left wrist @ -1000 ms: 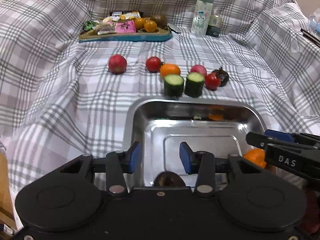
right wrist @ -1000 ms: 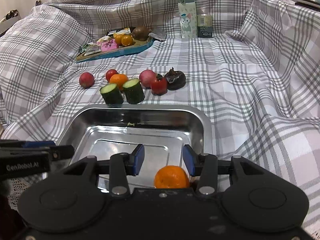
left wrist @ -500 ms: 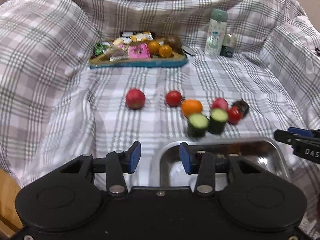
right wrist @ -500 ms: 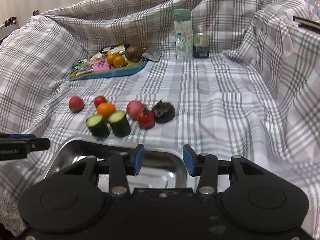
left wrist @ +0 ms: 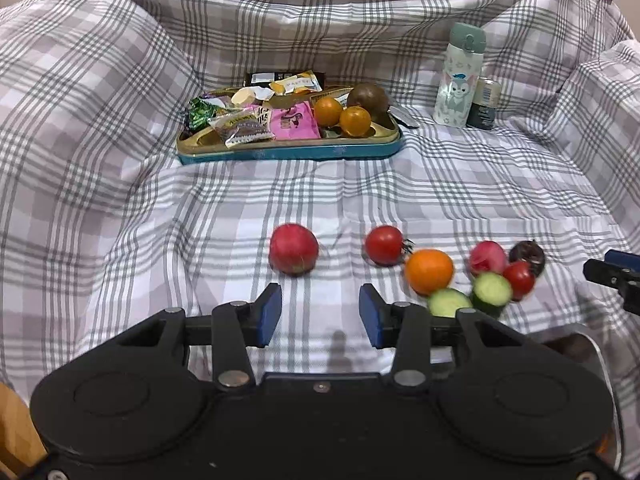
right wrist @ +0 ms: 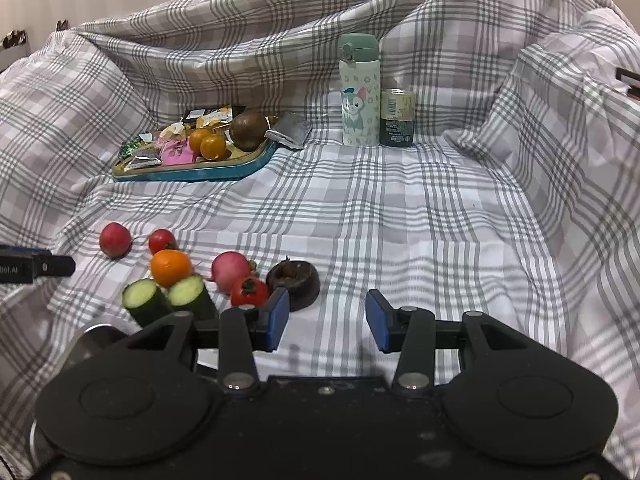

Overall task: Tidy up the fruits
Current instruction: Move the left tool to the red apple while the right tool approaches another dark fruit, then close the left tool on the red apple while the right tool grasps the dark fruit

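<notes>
Right, the plaid cloth fills everything ahead, with the blue snack tray at the back and the steel pan only a sliver of rim at my near edge. Both my grippers are empty: the left gripper has its jaws apart over bare cloth, the right gripper likewise, nothing between the pads. The fruit sits in a loose row on the cloth just beyond the pan. The big red fruit lies off by itself, almost dead ahead of my left jaws, so I reckon that is the easy pick: come down straight, straddle it, close gently so it does not roll. The orange is tighter, touching a tomato and the cucumber pieces. On my right, the dark fruit sits just by my left pad, next to a small tomato; I would approach from the open right side to avoid nudging neighbours.
</notes>
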The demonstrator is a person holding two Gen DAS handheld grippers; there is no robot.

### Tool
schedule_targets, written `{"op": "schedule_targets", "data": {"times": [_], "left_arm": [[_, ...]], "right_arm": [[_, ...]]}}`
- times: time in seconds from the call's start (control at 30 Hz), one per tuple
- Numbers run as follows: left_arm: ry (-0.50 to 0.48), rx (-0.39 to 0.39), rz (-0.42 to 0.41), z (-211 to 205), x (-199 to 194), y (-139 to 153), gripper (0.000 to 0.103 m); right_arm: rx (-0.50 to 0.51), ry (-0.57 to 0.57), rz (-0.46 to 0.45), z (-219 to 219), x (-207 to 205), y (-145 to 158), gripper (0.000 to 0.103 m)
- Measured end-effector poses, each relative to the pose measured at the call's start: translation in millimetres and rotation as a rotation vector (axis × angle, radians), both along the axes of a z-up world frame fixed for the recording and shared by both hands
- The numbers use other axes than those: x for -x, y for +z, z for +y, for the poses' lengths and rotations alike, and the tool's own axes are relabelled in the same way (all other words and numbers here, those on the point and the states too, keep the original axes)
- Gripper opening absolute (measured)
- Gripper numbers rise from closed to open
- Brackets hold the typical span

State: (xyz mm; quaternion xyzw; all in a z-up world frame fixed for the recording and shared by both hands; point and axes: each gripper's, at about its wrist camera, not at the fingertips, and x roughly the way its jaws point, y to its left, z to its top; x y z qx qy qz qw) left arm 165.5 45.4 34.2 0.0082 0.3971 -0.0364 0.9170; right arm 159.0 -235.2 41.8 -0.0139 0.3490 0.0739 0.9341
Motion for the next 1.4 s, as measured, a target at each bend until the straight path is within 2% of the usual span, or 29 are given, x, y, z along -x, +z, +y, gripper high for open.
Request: {"op": "schedule_targets", "data": {"times": [0.17, 0.37, 0.57, 0.73, 0.9, 1.1, 1.4], "left_arm": [[-0.018, 0.004, 0.017, 3, -18, -9, 0.051], [-0.008, -0.023, 0.009, 6, -35, -20, 0.051], [0.044, 0.032, -0.008, 16, -49, -23, 0.051], [0.084, 0.106, -0.002, 30, -63, -24, 0.051], [0.088, 0.109, 0.018, 31, -67, -28, 0.051], [0.067, 0.072, 0.023, 25, -70, -31, 0.053], [0.080, 0.073, 0.094, 24, -82, -41, 0.054]], "right_arm": [[0.019, 0.034, -0.014, 1, -14, -5, 0.046], [0.018, 0.046, 0.010, 2, -33, -15, 0.046], [0.014, 0.075, 0.019, 5, -44, -20, 0.046], [0.010, 0.090, 0.036, 7, -47, -23, 0.046], [0.026, 0.091, 0.051, 8, -49, -27, 0.046], [0.020, 0.119, 0.081, 12, -53, -30, 0.046], [0.047, 0.145, 0.100, 21, -53, -35, 0.046]]}}
